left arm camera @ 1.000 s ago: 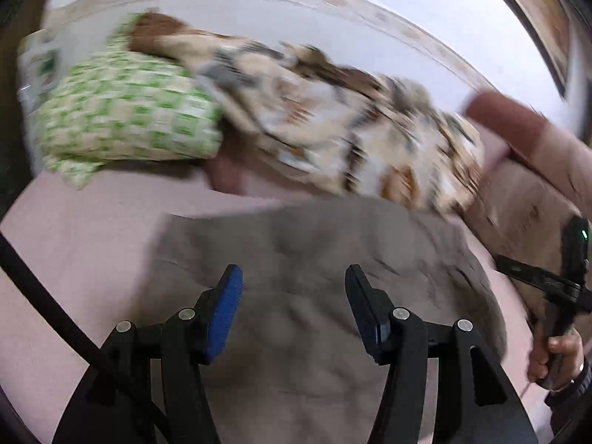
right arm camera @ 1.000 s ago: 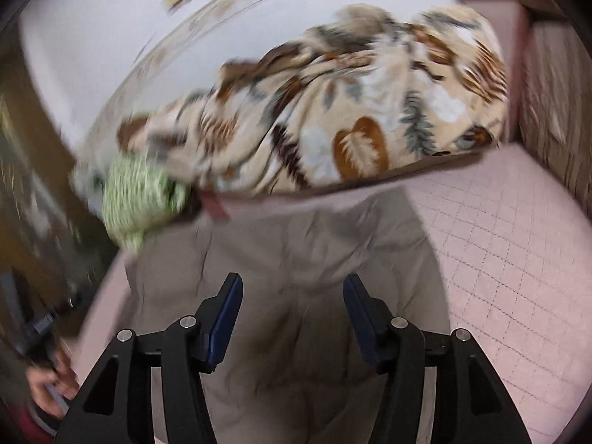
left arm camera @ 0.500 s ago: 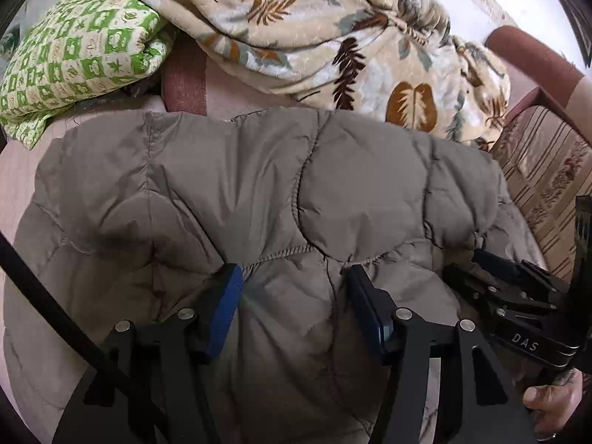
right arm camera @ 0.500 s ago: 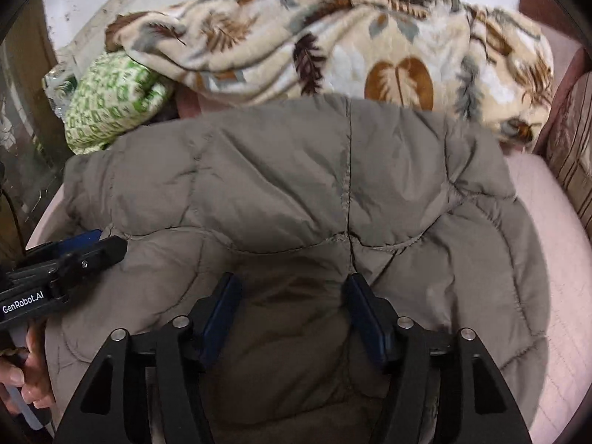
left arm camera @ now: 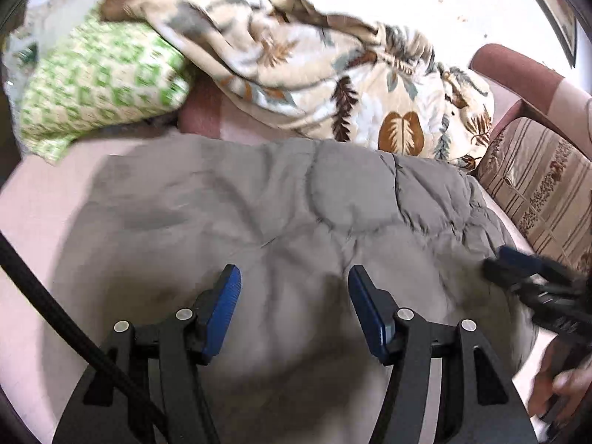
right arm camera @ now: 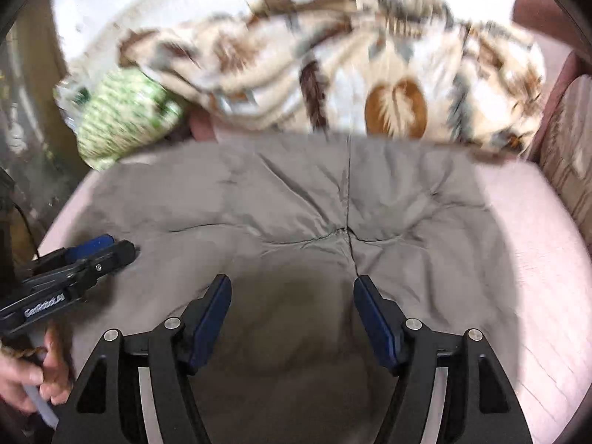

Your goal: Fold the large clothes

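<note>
the grey quilted jacket (left arm camera: pixel 281 222) lay flat; left gripper (left arm camera: pixel 294 288) jaws spread, empty; right gripper (right arm camera: pixel 292 296), at three o'clock, jaws just widening, empty.

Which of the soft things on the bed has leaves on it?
The blanket, bunched up at the back, has brown leaves. The pillow has green squares, and the jacket is plain grey.
</note>
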`<state>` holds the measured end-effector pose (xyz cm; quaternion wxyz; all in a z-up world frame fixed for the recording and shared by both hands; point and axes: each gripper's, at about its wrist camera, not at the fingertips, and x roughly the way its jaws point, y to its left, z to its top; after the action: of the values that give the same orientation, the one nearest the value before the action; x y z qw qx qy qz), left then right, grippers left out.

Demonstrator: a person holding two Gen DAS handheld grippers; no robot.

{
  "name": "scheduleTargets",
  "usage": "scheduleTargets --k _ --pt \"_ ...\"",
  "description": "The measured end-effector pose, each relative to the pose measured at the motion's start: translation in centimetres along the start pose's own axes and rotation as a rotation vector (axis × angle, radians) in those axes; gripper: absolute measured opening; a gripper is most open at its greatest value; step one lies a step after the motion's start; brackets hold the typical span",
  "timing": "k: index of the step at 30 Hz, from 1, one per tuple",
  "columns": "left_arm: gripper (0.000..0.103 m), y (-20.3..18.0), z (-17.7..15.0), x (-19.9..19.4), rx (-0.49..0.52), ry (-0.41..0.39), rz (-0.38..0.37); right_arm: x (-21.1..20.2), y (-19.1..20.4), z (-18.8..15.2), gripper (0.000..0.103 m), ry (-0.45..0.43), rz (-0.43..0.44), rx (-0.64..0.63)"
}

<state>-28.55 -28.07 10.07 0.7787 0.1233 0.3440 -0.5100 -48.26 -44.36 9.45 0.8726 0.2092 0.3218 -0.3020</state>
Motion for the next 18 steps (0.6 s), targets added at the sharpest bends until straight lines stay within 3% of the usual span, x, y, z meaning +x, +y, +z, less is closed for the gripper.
scheduleTargets --k 3,8,12,18 --pt "0.061 2.3 -2.2 -3.3 -0.032 -0.019 0.027 -4.3 0.9 -2.2 0.077 -0.059 -0.020 -0.018" --pt "0.061 6.4 -5.4 -6.8 -0.071 -0.024 0.122 -7.6 1.2 -5.6 0.081 -0.103 -0.090 -0.034" --pt "0.061 8.8 -7.5 -6.2 -0.090 0.016 0.164 -6.4 0.0 -6.9 0.082 -0.039 -0.123 -0.013" --pt "0.063 9.9 -7.9 -4.0 -0.109 0.076 0.149 -3.2 -2.2 -7.6 0.084 0.067 -0.112 0.056"
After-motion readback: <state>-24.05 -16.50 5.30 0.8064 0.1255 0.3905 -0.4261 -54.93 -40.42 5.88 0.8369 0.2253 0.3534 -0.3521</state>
